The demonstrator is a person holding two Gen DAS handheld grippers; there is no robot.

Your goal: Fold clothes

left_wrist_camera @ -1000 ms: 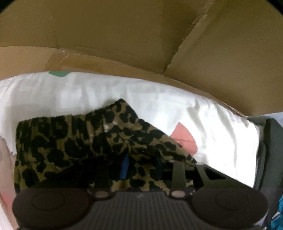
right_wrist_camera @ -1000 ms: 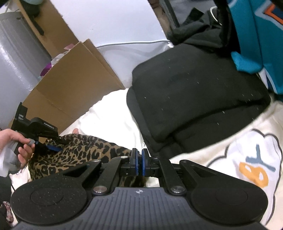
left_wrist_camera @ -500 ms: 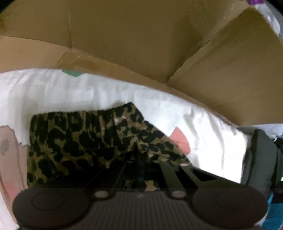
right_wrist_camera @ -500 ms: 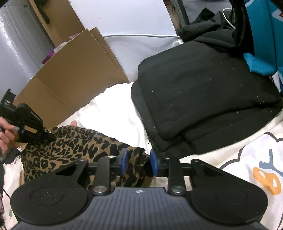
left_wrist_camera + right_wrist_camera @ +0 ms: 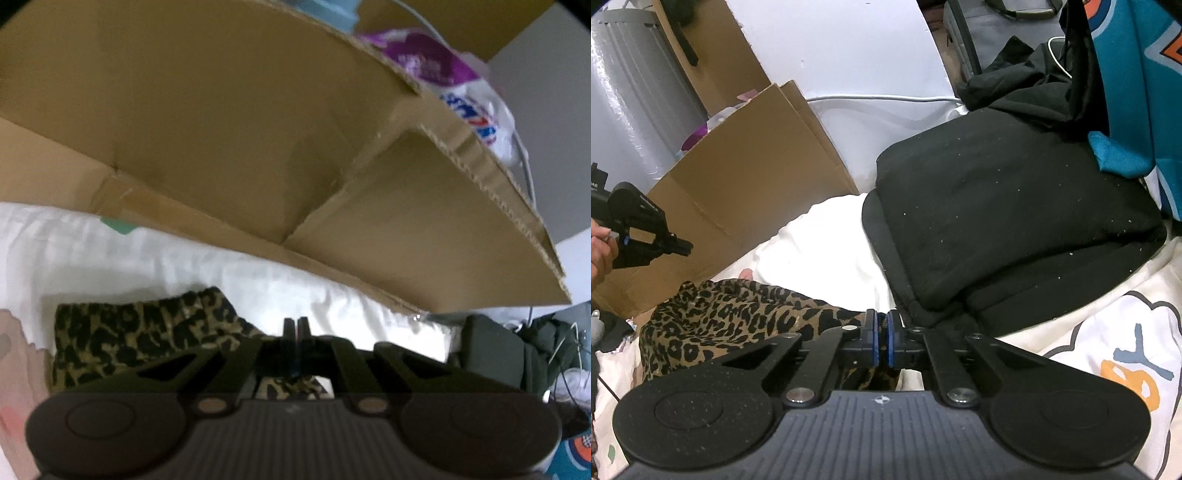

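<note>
Leopard garment [image 5: 738, 317]: lay bunched and partly doubled on the white bedding [image 5: 820, 236], just left of the folded black garment [image 5: 997, 221]; whether it was mid-fold or nearly done could not be told from its shape
Right gripper [image 5: 881, 339]: fingers were drawn together on a pinch of the leopard cloth at its right edge, a thin strip of print showing between the blue pads
Left gripper [image 5: 296, 334]: fingers were together and raised clear of the cloth, nothing seen between them; the right wrist view showed it aloft in front of the cardboard
Slip risk: the right pinch looked shallow, so a quick pull could have let the thin fabric slide out and the fold collapse
Snag risk: the held edge lay close to the black garment's rim, so a sweep rightward could have dragged or ruffled that pile
Collision risk: the cardboard box [image 5: 258, 129] stood close behind the left gripper, and a lift backward could have struck its flap
Open room: bare bedding lay between the leopard cloth and the box, and in the gap toward the black garment
Edges: the printed sheet [image 5: 1126, 354] to the right was free, though the teal garment [image 5: 1126, 92] hung over its far side
</note>
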